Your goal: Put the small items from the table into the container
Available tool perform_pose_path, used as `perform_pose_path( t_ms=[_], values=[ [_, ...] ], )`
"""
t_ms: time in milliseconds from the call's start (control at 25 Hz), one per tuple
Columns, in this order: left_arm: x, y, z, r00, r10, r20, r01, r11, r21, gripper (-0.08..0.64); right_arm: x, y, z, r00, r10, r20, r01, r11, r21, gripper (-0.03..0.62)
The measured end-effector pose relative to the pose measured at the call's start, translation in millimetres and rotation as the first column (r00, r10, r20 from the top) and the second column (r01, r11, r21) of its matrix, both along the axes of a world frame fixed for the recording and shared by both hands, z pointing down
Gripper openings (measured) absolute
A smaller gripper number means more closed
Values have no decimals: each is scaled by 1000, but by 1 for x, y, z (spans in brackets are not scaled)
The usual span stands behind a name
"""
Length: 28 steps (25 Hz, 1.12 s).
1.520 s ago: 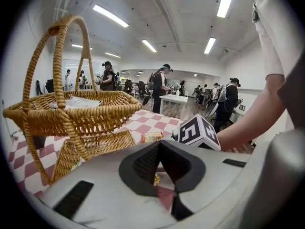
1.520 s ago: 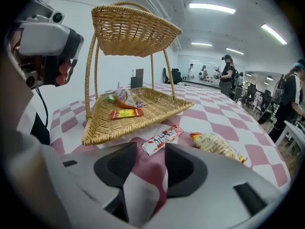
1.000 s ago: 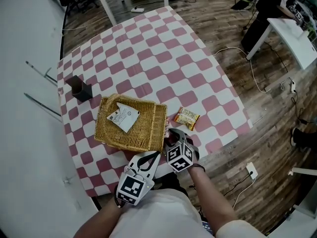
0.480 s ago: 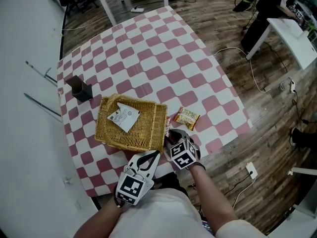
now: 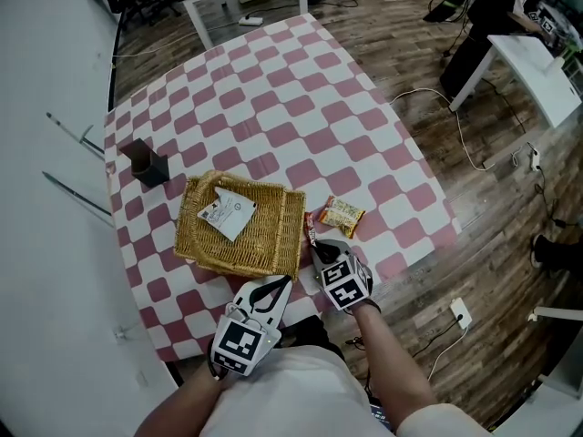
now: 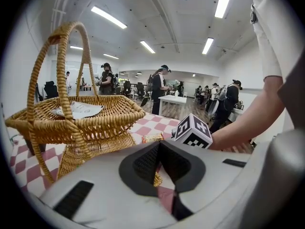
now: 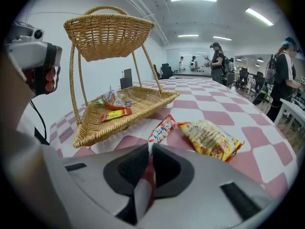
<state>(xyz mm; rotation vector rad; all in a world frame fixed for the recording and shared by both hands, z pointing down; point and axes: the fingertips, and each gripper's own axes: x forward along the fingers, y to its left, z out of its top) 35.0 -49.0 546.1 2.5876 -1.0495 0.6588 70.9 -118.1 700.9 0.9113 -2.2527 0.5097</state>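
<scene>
1. The left gripper is hovering at the near edge of the table. Its jaws are sitting together with nothing between them, and they are pointing at the base of the two-tier wicker basket.
2. Just to its right, the right gripper is closing its jaws on the near end of a red-and-white snack packet. The pads are pinching that end. The packet's far end is lying on the checkered tablecloth, just beside the basket's right edge and outside it.
3. A yellow snack packet is lying on the cloth just right of the red-and-white one, also outside the basket.
4. The basket's lower tray is holding an orange stick packet and a few small wrappers.
5. The upper tier is carrying a white packet.
6. Beyond the basket, a dark square holder is standing upright near the cloth's left edge, apart from the basket.
</scene>
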Motion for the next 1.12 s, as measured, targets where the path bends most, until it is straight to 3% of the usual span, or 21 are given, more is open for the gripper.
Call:
perform_pose_path(
  t_ms=[1120],
  values=[
    [4, 6, -17, 995, 72, -67, -70, 997, 36, -9, 30, 24, -58, 989, 123, 85, -128, 990, 60, 25]
  ],
)
